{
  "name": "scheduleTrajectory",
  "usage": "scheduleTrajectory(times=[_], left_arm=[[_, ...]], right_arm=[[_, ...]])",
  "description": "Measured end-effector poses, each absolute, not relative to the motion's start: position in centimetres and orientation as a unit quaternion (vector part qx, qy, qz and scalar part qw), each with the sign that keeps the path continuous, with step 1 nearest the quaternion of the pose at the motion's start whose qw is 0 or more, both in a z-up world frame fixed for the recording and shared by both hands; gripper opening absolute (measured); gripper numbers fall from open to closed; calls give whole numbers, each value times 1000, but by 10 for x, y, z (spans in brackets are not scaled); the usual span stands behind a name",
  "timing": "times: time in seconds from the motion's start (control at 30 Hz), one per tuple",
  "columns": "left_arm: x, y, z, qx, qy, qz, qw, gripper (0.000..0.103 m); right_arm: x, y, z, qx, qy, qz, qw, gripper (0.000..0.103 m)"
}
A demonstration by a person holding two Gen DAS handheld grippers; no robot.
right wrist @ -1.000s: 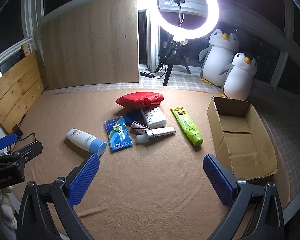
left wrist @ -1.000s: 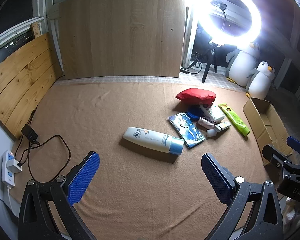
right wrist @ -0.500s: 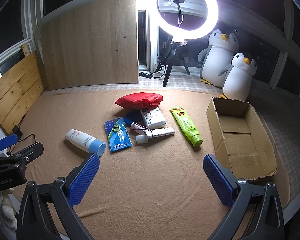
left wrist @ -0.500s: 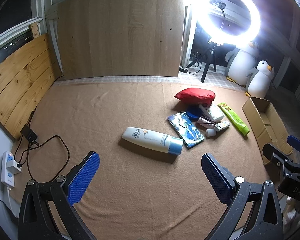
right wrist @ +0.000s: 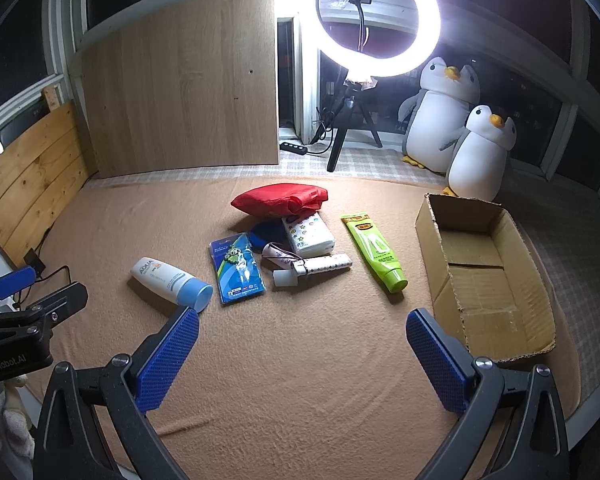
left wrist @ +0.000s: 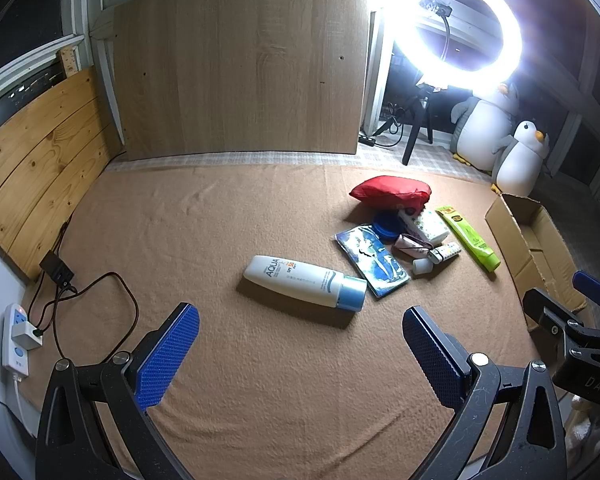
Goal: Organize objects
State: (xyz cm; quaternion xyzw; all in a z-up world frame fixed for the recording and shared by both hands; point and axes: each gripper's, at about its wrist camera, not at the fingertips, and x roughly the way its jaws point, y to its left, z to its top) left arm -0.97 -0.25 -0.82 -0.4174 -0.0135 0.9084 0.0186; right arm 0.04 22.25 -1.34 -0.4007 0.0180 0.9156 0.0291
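A white AQUA bottle with a blue cap lies on the brown blanket. To its right are a blue card packet, a red pouch, a tissue pack, a patterned white tube and a green tube. An empty cardboard box sits at the right. My left gripper hangs open just short of the AQUA bottle. Nearer than the pile, my right gripper is open and holds nothing.
A ring light on a tripod and two plush penguins stand at the back. Wooden boards line the back and left. A power strip with cables lies at the blanket's left edge.
Both views have shifted very slightly; the objects drifted a little left in each. Both grippers stay open and nothing on the blanket has moved.
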Motion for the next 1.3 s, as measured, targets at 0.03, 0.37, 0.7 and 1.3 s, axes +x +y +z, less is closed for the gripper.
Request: scheduleTrajectory(times=[0.03,0.37,0.7,1.3], left_arm=[[-10,-3,-8,-418,-14,908,19,103],[-11,-2,-9,-418,-13,908,20,103],[-18,0,-12,-420,-11,907,21,103],[-24,1,-14,-420,-8,907,24,103]], right_arm=[[0,222,-14,-401,18,915,29,103],[-6,226,-15,-406,20,913,31,103],[-8,226,-16,-408,20,912,32,103],[-13,225,-18,-412,23,910,34,103]])
